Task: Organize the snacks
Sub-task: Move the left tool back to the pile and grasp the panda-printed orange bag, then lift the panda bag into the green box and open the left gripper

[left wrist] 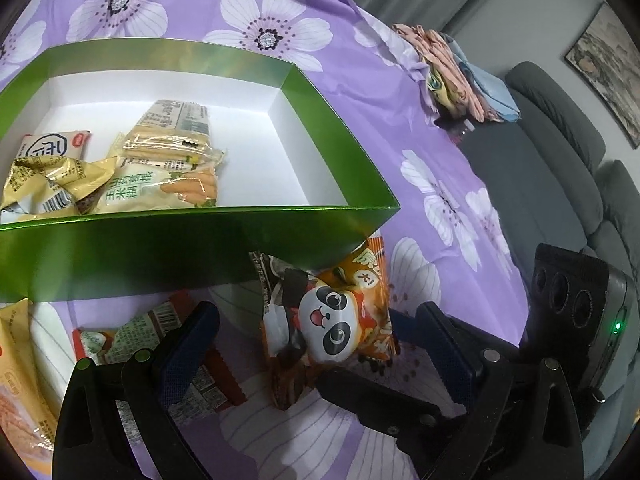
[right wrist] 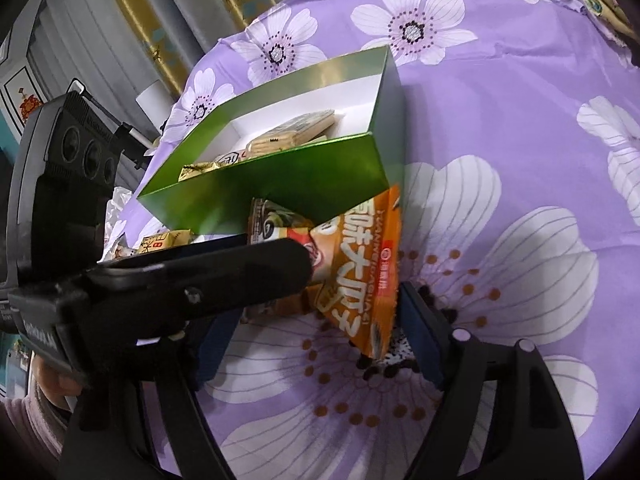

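An orange panda snack packet [left wrist: 332, 312] lies on the purple flowered cloth against the near wall of a green box [left wrist: 180, 240]. My left gripper [left wrist: 316, 332] is open, its fingers on either side of the packet. My right gripper [right wrist: 320, 320] is also open around the same packet [right wrist: 360, 264], from the other side. The box [right wrist: 280, 184] holds several yellow and white snack packets [left wrist: 160, 168]. The left gripper's body crosses the right wrist view and hides part of the packet.
More loose packets [left wrist: 160, 344] lie on the cloth left of the panda packet, one yellow packet [left wrist: 20, 380] at the far left. Folded cloths [left wrist: 456, 72] sit at the table's far edge. A grey sofa [left wrist: 560, 152] stands to the right.
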`<state>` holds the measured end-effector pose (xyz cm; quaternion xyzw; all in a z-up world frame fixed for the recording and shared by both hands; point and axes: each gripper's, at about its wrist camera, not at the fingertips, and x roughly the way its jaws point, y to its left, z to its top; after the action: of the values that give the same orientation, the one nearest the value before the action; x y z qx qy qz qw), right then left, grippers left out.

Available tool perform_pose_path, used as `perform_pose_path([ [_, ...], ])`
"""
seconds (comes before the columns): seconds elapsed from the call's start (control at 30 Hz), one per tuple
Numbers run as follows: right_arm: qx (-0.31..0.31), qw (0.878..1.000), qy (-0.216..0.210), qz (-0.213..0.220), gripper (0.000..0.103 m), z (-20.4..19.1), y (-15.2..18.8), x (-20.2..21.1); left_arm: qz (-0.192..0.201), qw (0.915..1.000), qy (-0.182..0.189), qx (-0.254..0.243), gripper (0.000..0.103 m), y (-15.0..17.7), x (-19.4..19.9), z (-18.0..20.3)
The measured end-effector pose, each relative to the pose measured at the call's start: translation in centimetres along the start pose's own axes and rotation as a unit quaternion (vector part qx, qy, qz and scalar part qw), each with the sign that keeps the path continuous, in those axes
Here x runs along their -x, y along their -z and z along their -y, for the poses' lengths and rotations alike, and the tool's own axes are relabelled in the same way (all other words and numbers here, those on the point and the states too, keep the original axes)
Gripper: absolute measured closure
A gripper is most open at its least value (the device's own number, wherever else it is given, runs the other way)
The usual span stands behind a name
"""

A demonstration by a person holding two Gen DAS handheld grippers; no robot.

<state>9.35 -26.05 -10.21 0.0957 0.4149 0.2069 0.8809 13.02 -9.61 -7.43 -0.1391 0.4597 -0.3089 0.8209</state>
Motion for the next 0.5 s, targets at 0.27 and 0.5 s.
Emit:
perform_pose_path([
  [0.27,-0.002,1.0,-0.006,0.008,0.046,0.01,0.17,0.25,-0.002,1.0,0.002,0.0,0.039,0.17,-0.31,0.09],
  [0.5,0.011,1.0,-0.005,0.021,0.055,-0.59,0.51,0.58,0.002,1.0,-0.002,-0.009,0.041,0.28,-0.08,0.42],
])
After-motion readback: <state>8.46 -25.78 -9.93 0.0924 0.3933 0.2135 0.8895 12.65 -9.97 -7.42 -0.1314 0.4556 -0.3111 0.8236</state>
